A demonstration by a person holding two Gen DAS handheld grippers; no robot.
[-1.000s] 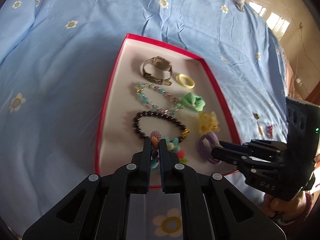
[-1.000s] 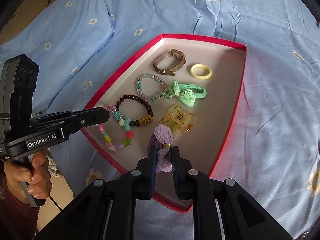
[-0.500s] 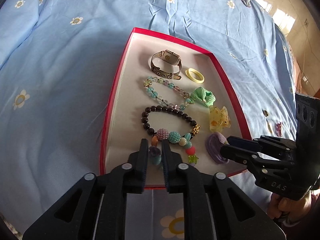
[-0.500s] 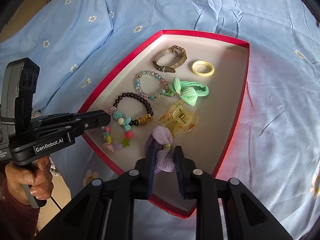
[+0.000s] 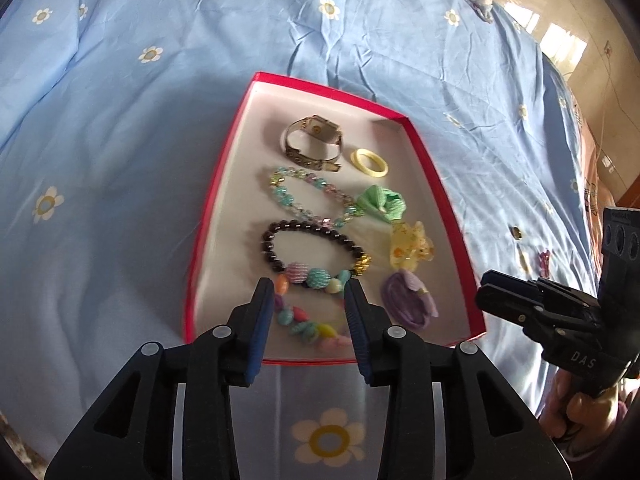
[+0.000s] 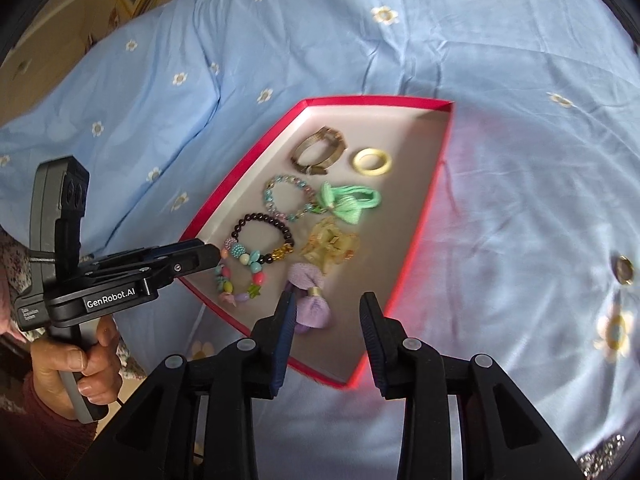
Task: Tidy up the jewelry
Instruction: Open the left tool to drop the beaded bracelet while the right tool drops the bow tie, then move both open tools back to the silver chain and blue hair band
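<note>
A red-rimmed tray (image 5: 224,184) (image 6: 436,184) on the blue bedspread holds a watch (image 5: 314,142), a yellow ring (image 5: 369,162), a pastel bead bracelet (image 5: 308,196), a green bow (image 5: 380,202), a dark bead bracelet (image 5: 312,248), a yellow hair claw (image 5: 412,250), a colourful bead bracelet (image 5: 308,320) (image 6: 240,280) and a purple scrunchie (image 5: 408,300) (image 6: 310,296). My left gripper (image 5: 310,304) is open above the colourful bracelet. My right gripper (image 6: 326,314) is open at the tray's near edge, its left finger beside the scrunchie.
The blue flowered bedspread (image 5: 120,120) surrounds the tray. A small metal button-like piece (image 6: 624,270) lies on the sheet to the right. Wooden floor and furniture show beyond the bed edge (image 6: 80,12).
Both grippers have opened, letting go of the colourful bracelet and the purple scrunchie, which now lie in the tray. Both grippers have drawn back a little.
</note>
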